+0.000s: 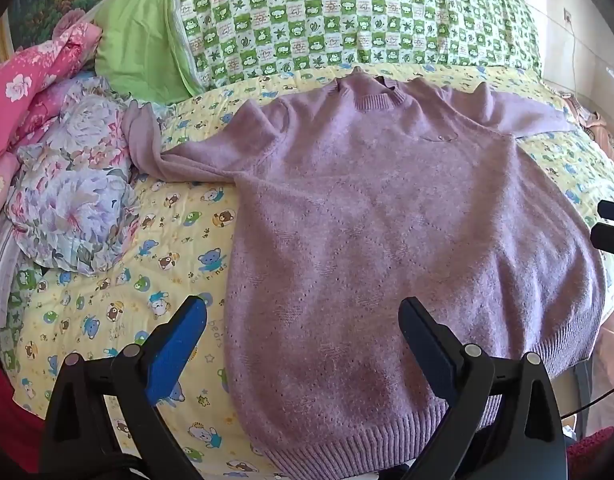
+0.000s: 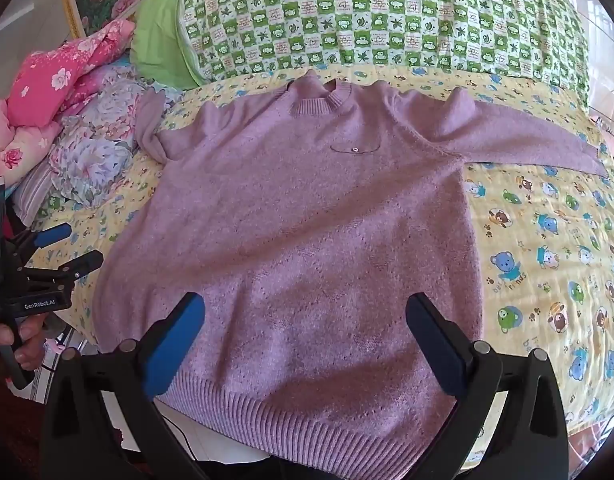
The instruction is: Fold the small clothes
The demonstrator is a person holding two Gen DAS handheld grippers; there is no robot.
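A mauve knitted sweater [image 1: 387, 220] lies flat, front up, on the bed, collar at the far side and ribbed hem at the near edge; it also shows in the right wrist view [image 2: 307, 220]. Its left sleeve is bunched against the floral bedding, its right sleeve [image 2: 527, 144] stretches out to the right. My left gripper [image 1: 303, 320] is open and empty above the sweater's lower left part. My right gripper [image 2: 305, 316] is open and empty above the hem's middle. The left gripper also shows at the left in the right wrist view [image 2: 69, 246].
A yellow bear-print quilt [image 2: 547, 260] covers the bed. A green checked pillow [image 1: 347, 20] lies at the head. Pink and floral bedding [image 1: 67, 180] is piled at the left. The bed's near edge runs under the hem, with floor and a cable [image 2: 183, 436] below.
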